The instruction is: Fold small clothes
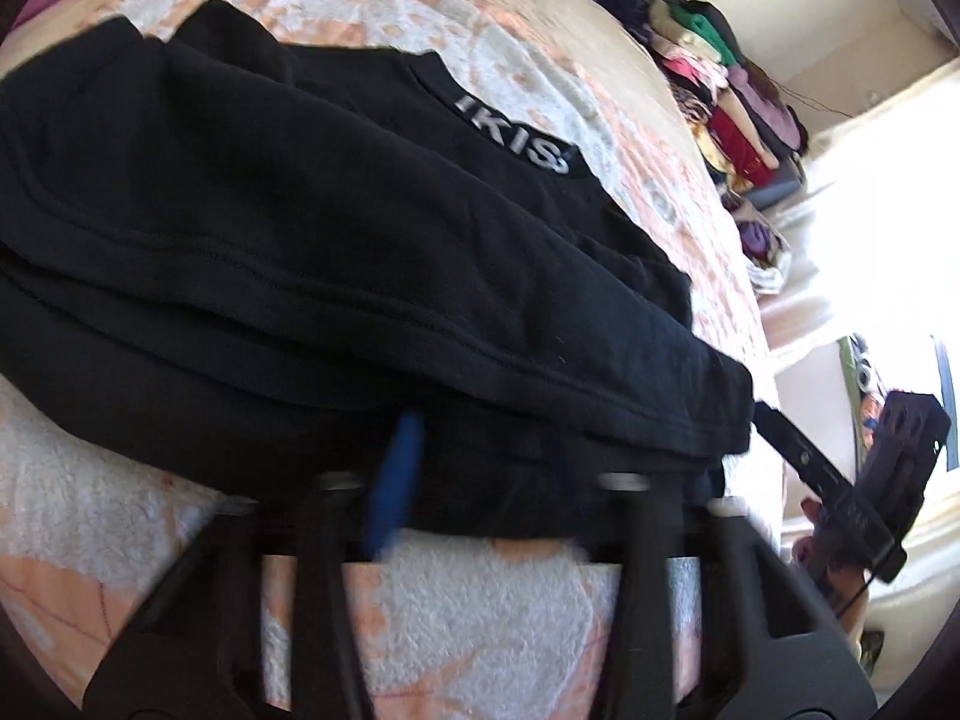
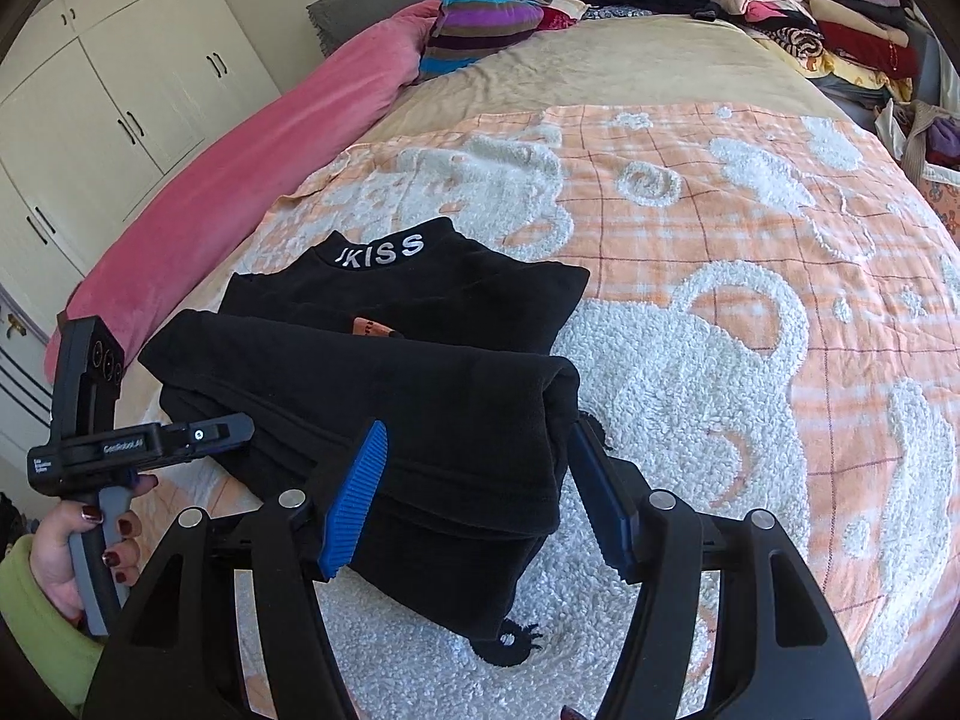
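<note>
The right gripper (image 2: 474, 498) has its blue pads (image 2: 354, 501) spread wide, one on each side of the black top's (image 2: 420, 396) near folded edge, not pinching yet. The left gripper (image 1: 474, 480) is at the top's other near edge w/ cloth over the fingers; can't tell if they pinch or are spread. The top lies on the orange bear blanket (image 2: 750, 300), collar w/ white letters (image 2: 378, 252) on the far side. Bottom half looks folded up already, so I think approx. one more fold is left. No boxes or baskets seen; folded clothes pile (image 2: 828, 18) sits far past the top.
</note>
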A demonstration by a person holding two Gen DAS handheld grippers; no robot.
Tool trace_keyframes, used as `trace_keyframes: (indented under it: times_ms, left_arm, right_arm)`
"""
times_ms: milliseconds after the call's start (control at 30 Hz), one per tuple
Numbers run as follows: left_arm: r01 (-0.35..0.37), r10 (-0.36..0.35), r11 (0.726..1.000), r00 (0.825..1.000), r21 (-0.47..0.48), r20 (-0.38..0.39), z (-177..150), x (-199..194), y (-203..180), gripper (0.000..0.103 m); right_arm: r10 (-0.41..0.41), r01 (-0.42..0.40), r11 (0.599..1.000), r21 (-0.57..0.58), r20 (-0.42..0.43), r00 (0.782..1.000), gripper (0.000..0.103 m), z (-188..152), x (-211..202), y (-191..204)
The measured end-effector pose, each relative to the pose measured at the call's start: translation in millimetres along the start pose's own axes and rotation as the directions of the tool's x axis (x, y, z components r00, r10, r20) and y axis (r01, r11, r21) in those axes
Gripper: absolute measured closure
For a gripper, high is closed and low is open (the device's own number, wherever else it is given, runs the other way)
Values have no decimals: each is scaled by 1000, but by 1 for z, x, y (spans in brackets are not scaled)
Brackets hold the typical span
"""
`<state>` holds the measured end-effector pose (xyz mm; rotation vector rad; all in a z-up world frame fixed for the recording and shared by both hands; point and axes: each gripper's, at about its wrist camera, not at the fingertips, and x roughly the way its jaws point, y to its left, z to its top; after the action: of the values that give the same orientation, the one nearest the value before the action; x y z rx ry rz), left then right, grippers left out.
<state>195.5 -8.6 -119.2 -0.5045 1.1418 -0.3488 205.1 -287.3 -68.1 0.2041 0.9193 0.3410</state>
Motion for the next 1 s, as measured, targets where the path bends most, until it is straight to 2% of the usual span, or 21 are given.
trace_keyframes:
  times_ms: [267, 367, 500, 567, 633, 667, 733, 833, 933, 1000]
  left_arm:
    - [62, -60, 998, 994, -11, 91, 46, -21, -14, 100]
    - [18, -21, 999, 993, 30, 117, 71, -17, -24, 100]
    - [-29, 23, 998, 994, 61, 106, 99, 0, -27, 98]
    - [-38, 32, 998, 994, 50, 102, 107, 3, -19, 94]
    - [-66, 60, 997, 993, 49, 106, 116, 7, -15, 83]
    - [-81, 74, 995, 991, 58, 109, 120, 9, -16, 77]
    - [-114, 104, 991, 986, 71, 130, 123, 6, -12, 77]
    - [-118, 103, 990, 981, 83, 163, 125, -6, -8, 75]
    - [-133, 104, 982, 973, 134, 205, 114, -29, -10, 71]
    - [-152, 110, 972, 968, 179, 223, 95, -48, -10, 69]
  right_arm:
    - [-8, 6, 1000, 30, 52, 999, 42, 2, -6, -9]
    - [-24, 22, 999, 44, 59, 998, 42, 2, -5, -14]
    - [-43, 41, 998, 38, 65, 997, 42, 3, -8, -16]
    - [-72, 71, 997, 20, 67, 995, 42, 3, -10, -17]
    - [-106, 107, 994, 0, 66, 992, 42, 3, -11, -19]
    - [-121, 122, 993, -9, 64, 991, 42, 3, -10, -20]
    - [-159, 162, 986, -46, 59, 985, 42, 2, -8, -18]
    - [-207, 211, 970, -118, 43, 977, 42, -1, 2, -12]
    - [-230, 228, 955, -190, 13, 973, 42, -4, 19, -4]
    - [-230, 227, 947, -227, 9, 973, 42, -5, 26, 1]
